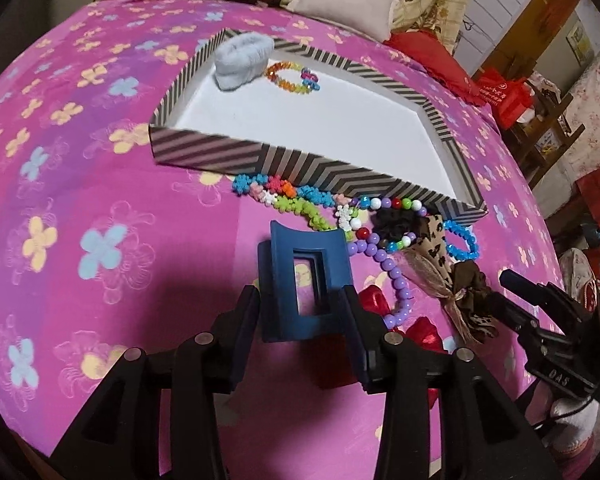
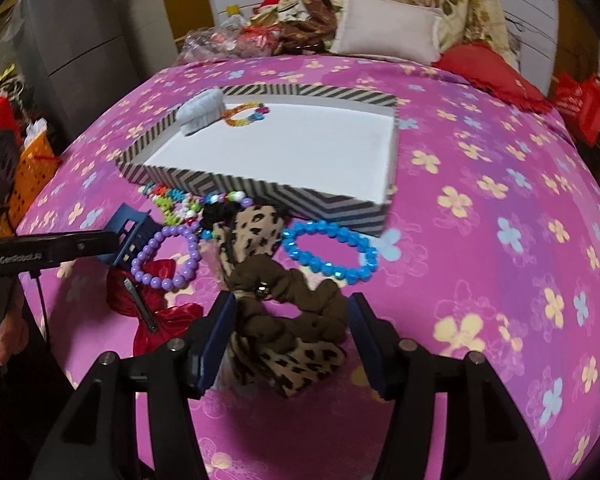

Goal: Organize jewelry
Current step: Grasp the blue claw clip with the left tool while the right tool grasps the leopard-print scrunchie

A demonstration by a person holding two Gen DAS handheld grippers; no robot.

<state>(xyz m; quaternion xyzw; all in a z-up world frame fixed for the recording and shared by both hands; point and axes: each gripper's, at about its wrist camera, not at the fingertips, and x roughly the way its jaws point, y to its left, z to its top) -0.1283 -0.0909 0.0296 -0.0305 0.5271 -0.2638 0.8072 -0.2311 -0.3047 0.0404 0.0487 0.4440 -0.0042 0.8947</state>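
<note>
Clamping the blue hair clip (image 1: 304, 292) at lower centre of the left view, your left gripper (image 1: 300, 312) held it upright above the pink sheet (image 1: 80, 184). Your right gripper (image 2: 292, 320) stood apart around the brown scrunchie (image 2: 296, 300), pads not touching it. Upper centre sat the striped box (image 2: 260, 190), bracelets heaped against its near wall.

Black left gripper (image 1: 304, 300), black right gripper (image 2: 292, 320), dark blue pads, silver pivot screws, white lettering
</note>
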